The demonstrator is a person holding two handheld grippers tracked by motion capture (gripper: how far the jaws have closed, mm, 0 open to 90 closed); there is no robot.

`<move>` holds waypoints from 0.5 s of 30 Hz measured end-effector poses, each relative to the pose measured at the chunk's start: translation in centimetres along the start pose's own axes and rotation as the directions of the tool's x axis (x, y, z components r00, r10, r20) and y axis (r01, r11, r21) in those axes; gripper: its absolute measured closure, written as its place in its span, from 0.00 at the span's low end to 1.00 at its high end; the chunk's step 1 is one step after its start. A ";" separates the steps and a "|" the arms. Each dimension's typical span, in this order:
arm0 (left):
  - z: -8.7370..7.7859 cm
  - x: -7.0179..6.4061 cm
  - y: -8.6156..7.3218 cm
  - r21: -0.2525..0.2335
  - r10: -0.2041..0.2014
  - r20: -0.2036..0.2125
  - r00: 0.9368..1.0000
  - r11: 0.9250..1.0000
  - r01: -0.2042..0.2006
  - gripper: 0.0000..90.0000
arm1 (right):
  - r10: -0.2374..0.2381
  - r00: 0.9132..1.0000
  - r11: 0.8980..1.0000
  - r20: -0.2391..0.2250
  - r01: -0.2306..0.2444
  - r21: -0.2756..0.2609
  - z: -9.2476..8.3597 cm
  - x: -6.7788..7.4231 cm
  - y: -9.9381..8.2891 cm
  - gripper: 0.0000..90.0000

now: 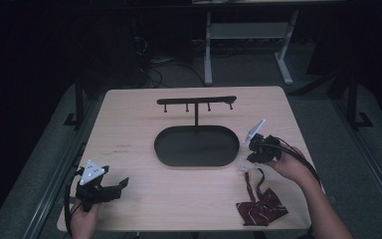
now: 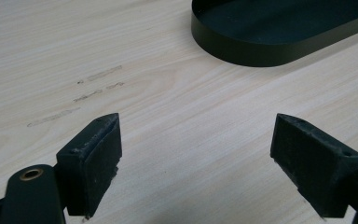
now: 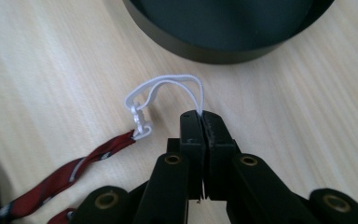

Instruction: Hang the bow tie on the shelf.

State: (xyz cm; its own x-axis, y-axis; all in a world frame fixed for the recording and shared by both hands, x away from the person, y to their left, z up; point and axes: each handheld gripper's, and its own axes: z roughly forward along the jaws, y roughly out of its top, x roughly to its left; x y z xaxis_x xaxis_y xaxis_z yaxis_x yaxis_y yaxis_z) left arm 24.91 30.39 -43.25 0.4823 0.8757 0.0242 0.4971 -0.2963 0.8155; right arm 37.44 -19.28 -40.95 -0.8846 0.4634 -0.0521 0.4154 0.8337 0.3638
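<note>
Pinching white elastic loop (image 3: 168,86) of striped tie (image 1: 261,206), right gripper (image 3: 203,116).

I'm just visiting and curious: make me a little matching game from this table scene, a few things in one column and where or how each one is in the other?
Things:
1. left gripper
2. right gripper
3. red striped bow tie
4. black oval tray

States:
a. shut on a white elastic loop
b. middle of the table, below a hook rack
c. open, above bare wood
d. lying at the table's near right edge

Pairs: 1-c, 2-a, 3-d, 4-b
</note>
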 end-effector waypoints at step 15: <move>0.0 0.0 0.0 0.002 -0.003 0.000 1.000 1.000 0.003 0.18 | -0.089 0.996 0.995 -0.024 0.087 -0.054 -3.5 1.4 1.7 0.98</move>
State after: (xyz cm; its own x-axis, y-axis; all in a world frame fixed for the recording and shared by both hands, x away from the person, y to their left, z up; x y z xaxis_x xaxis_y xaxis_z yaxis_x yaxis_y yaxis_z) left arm 24.92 30.43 -43.26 0.4813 0.8763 0.0217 0.4997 -0.2946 0.8146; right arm 36.21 -18.26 -37.10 -0.9227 0.3806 -0.0621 0.3246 0.8534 0.4078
